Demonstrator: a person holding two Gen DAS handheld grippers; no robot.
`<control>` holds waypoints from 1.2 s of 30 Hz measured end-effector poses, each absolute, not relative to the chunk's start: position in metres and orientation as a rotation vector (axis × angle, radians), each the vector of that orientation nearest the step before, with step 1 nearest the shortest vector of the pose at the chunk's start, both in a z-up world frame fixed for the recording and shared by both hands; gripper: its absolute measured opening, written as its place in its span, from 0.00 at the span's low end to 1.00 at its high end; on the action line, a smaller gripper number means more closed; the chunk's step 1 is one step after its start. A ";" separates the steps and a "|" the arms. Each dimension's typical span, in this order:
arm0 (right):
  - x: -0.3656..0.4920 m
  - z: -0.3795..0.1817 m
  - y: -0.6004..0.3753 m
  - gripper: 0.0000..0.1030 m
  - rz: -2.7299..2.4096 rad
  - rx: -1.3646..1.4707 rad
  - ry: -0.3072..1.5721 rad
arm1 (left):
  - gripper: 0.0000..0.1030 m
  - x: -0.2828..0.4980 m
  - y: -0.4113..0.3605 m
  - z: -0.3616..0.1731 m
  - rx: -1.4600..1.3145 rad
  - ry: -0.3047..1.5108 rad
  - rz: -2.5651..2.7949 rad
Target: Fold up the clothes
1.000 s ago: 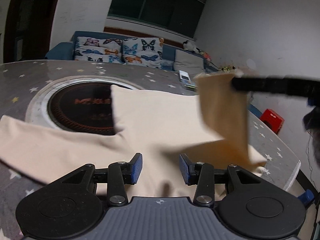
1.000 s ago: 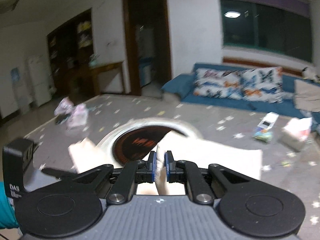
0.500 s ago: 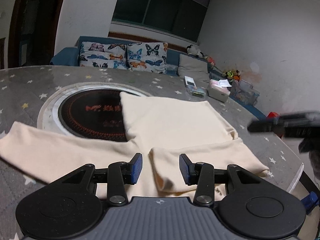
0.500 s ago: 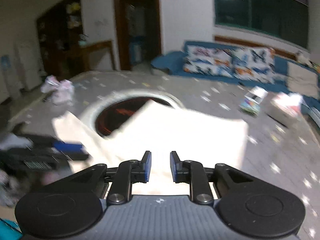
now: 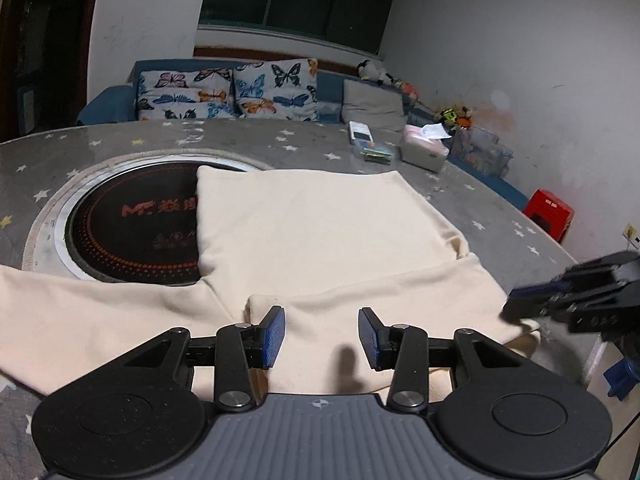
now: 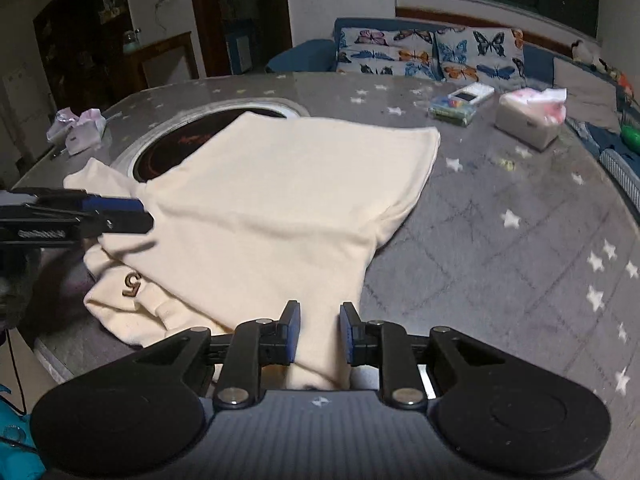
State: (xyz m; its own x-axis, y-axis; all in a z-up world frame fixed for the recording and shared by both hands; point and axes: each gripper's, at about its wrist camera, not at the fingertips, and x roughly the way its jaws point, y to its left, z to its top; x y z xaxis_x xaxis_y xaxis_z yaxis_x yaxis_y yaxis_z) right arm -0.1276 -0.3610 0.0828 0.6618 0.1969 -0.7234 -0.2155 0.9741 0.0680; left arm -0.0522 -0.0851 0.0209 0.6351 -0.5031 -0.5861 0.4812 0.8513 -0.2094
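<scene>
On the grey star-patterned table (image 5: 472, 196): cream long-sleeved cotton garment (image 5: 320, 232). Both grippers, left (image 5: 321, 334) and right (image 6: 319, 330), part-open, empty. Next: fold other sleeve squarely.

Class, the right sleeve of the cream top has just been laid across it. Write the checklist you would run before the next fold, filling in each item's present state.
1. Right gripper has let go of the cream long-sleeved top: ok, jaws apart, cloth lies slack between them.
2. Left gripper is free: ok, open, hovering above the fabric, nothing pinched.
3. Folded right sleeve lies flat across the body: ok.
4. Left sleeve is folded in: not ok, spread out on the grey star-patterned table.
5. Hem is square and smooth: ok, far edge looks straight.
6. Near edge sits fully on the table: cannot tell, hidden behind the grippers.
</scene>
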 end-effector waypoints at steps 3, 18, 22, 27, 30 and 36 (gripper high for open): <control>-0.118 0.092 -0.361 0.19 0.237 -0.035 0.770 | 0.43 -0.050 -0.086 0.023 -0.032 0.676 -0.557; -0.073 0.086 -0.341 0.28 0.401 -0.413 0.787 | 0.43 -0.030 -0.049 0.028 -0.054 0.669 -0.432; -0.064 0.083 -0.339 0.28 0.481 -0.481 0.813 | 0.43 -0.023 -0.040 0.024 -0.064 0.688 -0.410; -0.054 0.082 -0.344 0.13 0.558 -0.478 0.847 | 0.43 -0.018 -0.033 0.016 -0.079 0.717 -0.376; -0.052 0.085 -0.349 0.04 0.582 -0.470 0.865 | 0.43 -0.017 -0.033 0.015 -0.078 0.713 -0.373; -0.065 0.090 -0.371 0.03 0.535 -0.433 0.871 | 0.43 -0.017 -0.033 0.014 -0.060 0.709 -0.365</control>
